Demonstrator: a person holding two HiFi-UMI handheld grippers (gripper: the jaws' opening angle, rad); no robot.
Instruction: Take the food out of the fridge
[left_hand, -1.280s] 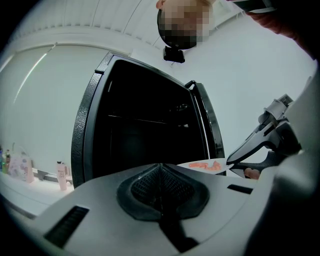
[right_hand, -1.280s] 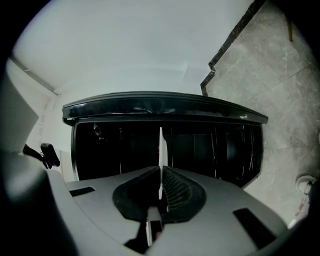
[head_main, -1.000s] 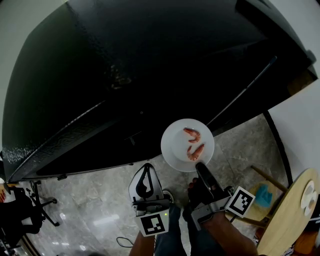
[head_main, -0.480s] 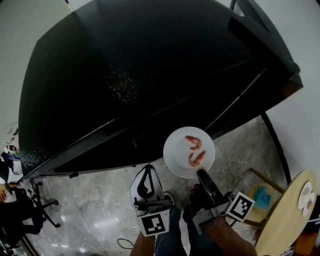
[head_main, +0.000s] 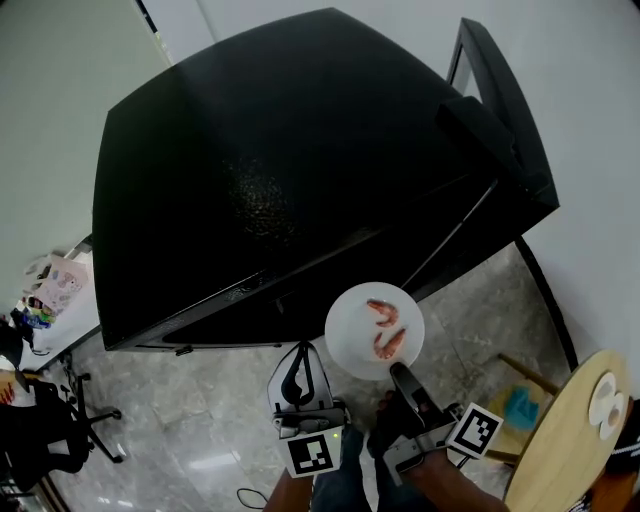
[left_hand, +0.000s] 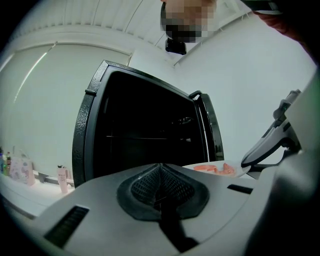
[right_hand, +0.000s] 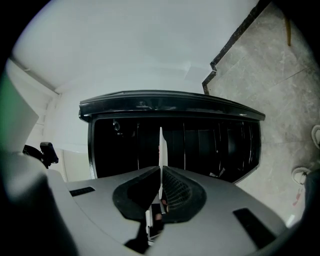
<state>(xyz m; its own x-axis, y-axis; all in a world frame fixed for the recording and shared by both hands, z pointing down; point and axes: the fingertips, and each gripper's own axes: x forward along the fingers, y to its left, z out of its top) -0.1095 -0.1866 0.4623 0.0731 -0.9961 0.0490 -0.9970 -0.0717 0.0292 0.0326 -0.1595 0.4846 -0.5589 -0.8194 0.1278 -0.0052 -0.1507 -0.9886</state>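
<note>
A white plate (head_main: 352, 340) carrying two pink shrimp (head_main: 384, 312) hangs level in front of the black fridge (head_main: 300, 170). My right gripper (head_main: 400, 374) is shut on the plate's near rim; in the right gripper view the plate (right_hand: 160, 150) shows edge-on between the jaws. My left gripper (head_main: 297, 375) is shut with nothing in it, low and left of the plate. In the left gripper view the plate (left_hand: 240, 172) with shrimp (left_hand: 216, 169) sits at right, the open dark fridge (left_hand: 140, 145) beyond.
The fridge door (head_main: 505, 110) stands open at the right. A round wooden table (head_main: 570, 440) with small white dishes (head_main: 606, 398) is at the lower right. Grey stone floor (head_main: 180, 420) lies below, an office chair (head_main: 40, 440) at far left.
The view has drawn back from the fridge, which now shows whole. The plate with shrimp stays in my right gripper, slightly lower in the picture. The left gripper holds its place.
</note>
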